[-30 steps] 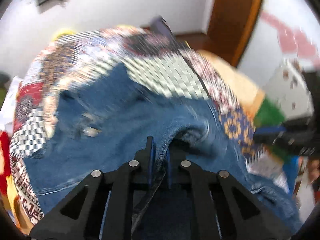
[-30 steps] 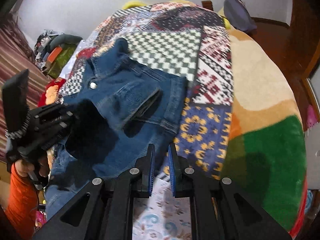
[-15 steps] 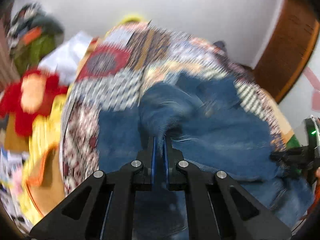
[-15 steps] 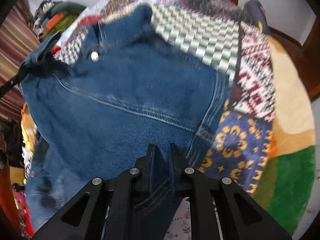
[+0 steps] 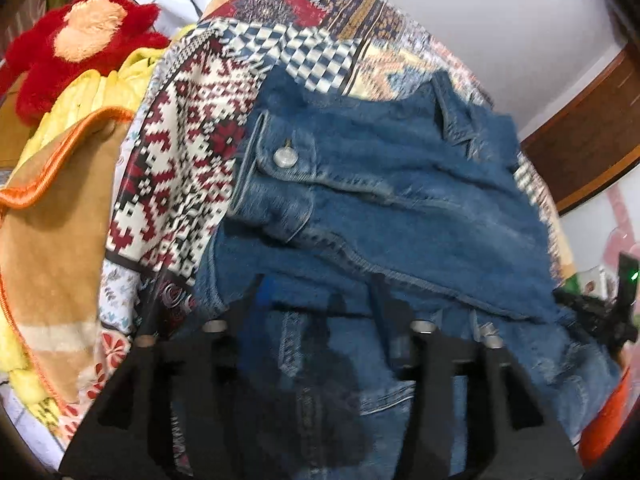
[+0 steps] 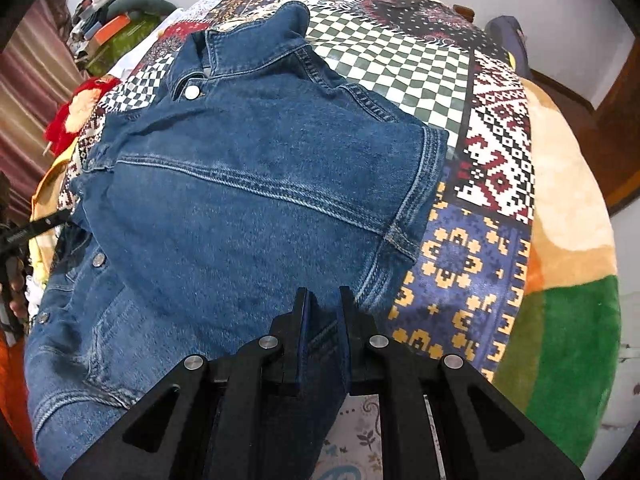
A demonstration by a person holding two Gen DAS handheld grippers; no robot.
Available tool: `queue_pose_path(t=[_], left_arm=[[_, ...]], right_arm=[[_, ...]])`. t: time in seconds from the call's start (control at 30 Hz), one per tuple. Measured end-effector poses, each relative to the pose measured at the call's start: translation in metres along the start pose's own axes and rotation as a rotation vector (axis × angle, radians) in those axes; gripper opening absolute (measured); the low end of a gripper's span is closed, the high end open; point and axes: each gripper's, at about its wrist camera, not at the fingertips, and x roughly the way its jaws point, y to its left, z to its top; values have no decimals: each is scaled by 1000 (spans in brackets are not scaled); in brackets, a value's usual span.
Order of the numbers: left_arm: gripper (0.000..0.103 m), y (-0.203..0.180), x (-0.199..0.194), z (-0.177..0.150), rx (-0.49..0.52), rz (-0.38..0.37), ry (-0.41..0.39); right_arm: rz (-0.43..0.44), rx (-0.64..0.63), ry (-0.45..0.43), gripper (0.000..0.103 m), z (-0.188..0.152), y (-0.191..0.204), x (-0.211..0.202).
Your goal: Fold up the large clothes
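The quilt (image 6: 400,64) covers the bed; the jacket (image 6: 256,184) lies spread on it — collar at 12 o'clock. Right tool (image 6: 322,312) pinches its hem at 6 o'clock. Left tool (image 5: 316,320) — blurred, cannot tell its grip.

1. Denim jacket (image 6: 256,200) covers the middle and left of the patchwork quilt (image 6: 496,152); its collar points to the far end.
2. Bare quilt shows to the right of the jacket and beyond the collar: flat, unobstructed surface there.
3. Further right, the fleece blanket (image 6: 568,216) runs to the bed's edge, nothing lying on it.
4. Left side is crowded: red plush toy (image 5: 76,40), yellow cloth (image 5: 96,92) and an orange-edged brown blanket (image 5: 52,220) lie just beside the jacket.
5. Far left corner holds a clothes pile (image 6: 116,20).
6. A dark bundle (image 6: 512,44) sits at the far right end.
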Motion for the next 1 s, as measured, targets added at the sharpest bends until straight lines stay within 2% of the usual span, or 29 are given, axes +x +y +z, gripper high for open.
queue_pose_path(t=[0.13,0.2,0.3,0.37,0.4,0.47,0.6,0.67,0.73,0.83,0.93,1.0], left_arm=[[55,6,15,11,-102,-130,36],[55,8,29,15,-139,-139,59],[55,17,55,22,-207,-121,83],[52,18,60,28,-215,-78,61],[42,17,60,30,-203,-45,42],[32,12,59,35,-168,19,12],[21,0,30,37,-97,62,-94],[21,-6,14,37,-86,58,-145],[21,-6,3,38,-78,57,-164],[22,-7,6,37,-36,105,-154],[23,-8,30,32,-4,165,-67],[26,-3,39,21,-3,175,-27]], right_arm=[[-18,17,17,9,-4,-5,-4],[-25,33,22,9,-5,-10,-7],[-19,64,18,9,-6,-21,-13],[-34,77,11,9,-7,-28,-16],[-38,87,7,9,-7,-31,-18],[-33,106,4,9,-6,-38,-20],[-24,120,-16,9,3,-42,-25],[-21,104,-35,9,12,-39,-28],[-18,82,-52,9,22,-32,-29],[-18,55,-54,9,33,-23,-21],[-39,33,12,9,36,-18,7],[-59,2,51,9,33,-17,23]])
